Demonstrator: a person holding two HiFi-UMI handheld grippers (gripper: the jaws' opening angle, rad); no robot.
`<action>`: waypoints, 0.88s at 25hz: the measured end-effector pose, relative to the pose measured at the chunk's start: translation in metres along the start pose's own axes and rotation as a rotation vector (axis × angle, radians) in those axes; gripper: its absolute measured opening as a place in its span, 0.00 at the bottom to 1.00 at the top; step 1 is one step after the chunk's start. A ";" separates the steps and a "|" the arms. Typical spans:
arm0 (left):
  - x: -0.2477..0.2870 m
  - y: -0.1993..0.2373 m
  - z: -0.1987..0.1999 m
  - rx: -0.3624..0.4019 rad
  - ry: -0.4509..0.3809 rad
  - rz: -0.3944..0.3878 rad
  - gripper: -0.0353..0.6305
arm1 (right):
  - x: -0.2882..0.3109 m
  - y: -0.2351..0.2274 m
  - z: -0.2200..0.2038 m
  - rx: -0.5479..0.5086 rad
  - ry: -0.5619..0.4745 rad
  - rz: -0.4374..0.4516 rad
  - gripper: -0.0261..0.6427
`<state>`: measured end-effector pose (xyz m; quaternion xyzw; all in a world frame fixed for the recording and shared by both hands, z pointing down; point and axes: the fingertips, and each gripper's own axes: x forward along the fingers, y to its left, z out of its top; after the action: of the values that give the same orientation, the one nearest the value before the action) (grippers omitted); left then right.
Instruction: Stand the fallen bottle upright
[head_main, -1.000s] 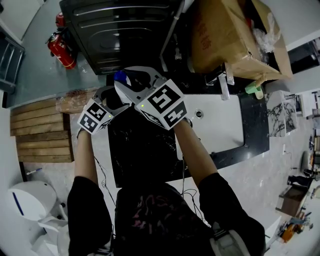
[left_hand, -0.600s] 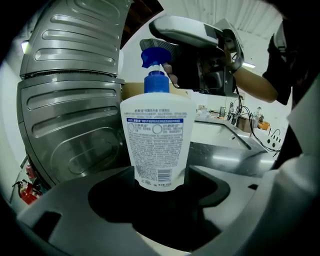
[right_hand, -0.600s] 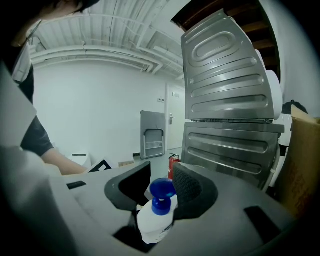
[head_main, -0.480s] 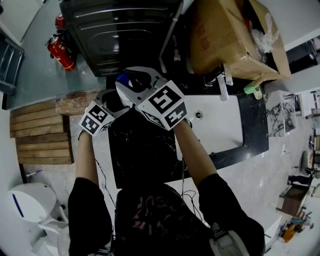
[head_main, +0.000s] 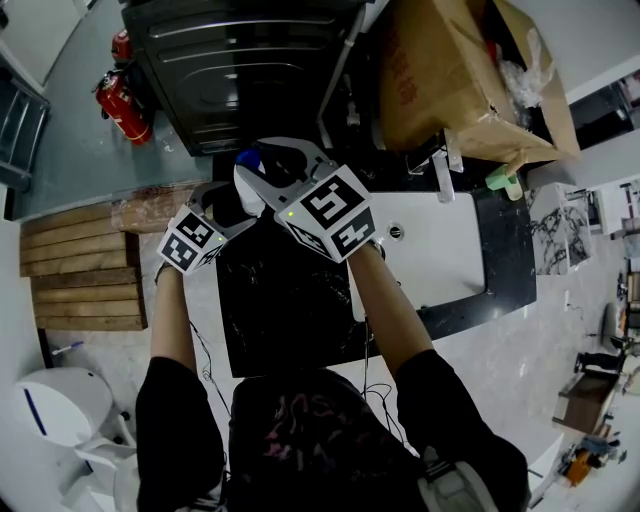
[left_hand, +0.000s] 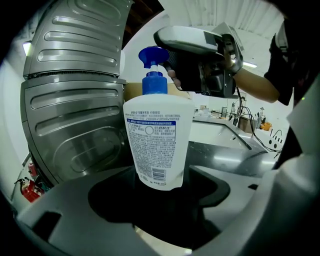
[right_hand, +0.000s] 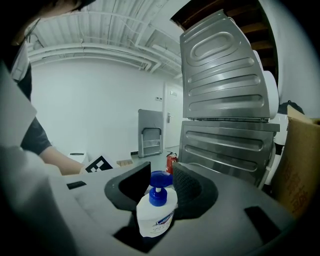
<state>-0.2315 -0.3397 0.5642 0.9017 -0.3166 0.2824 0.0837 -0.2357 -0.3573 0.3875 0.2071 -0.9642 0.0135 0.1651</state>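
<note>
A white pump bottle (left_hand: 157, 145) with a blue pump head stands upright on the black countertop (head_main: 290, 300). In the right gripper view the bottle (right_hand: 155, 215) sits between the jaws, and my right gripper (right_hand: 160, 182) is shut on its upper body. From above, only the bottle's blue pump (head_main: 247, 158) shows past the right gripper (head_main: 258, 172). The left gripper view shows the right gripper (left_hand: 200, 55) up by the pump. My left gripper (left_hand: 160, 200) is open, facing the bottle's label side with nothing between its pads. In the head view the left gripper (head_main: 225, 200) sits just left of the right one.
A ribbed stainless-steel appliance (head_main: 250, 60) rises right behind the bottle. A white sink (head_main: 430, 250) lies to the right, with a cardboard box (head_main: 450, 70) behind it. On the floor to the left are a red fire extinguisher (head_main: 122, 100) and a wooden pallet (head_main: 85, 265).
</note>
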 end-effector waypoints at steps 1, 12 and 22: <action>-0.002 0.001 0.000 -0.004 -0.003 0.006 0.57 | -0.002 -0.002 0.000 0.004 -0.003 -0.008 0.25; -0.046 -0.002 0.027 -0.027 -0.065 0.136 0.53 | -0.048 -0.020 -0.004 0.062 -0.049 -0.127 0.23; -0.087 -0.017 0.064 -0.084 -0.144 0.321 0.22 | -0.109 -0.021 -0.006 0.106 -0.100 -0.233 0.10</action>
<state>-0.2477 -0.3023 0.4634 0.8533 -0.4730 0.2133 0.0521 -0.1323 -0.3327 0.3568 0.3264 -0.9386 0.0349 0.1061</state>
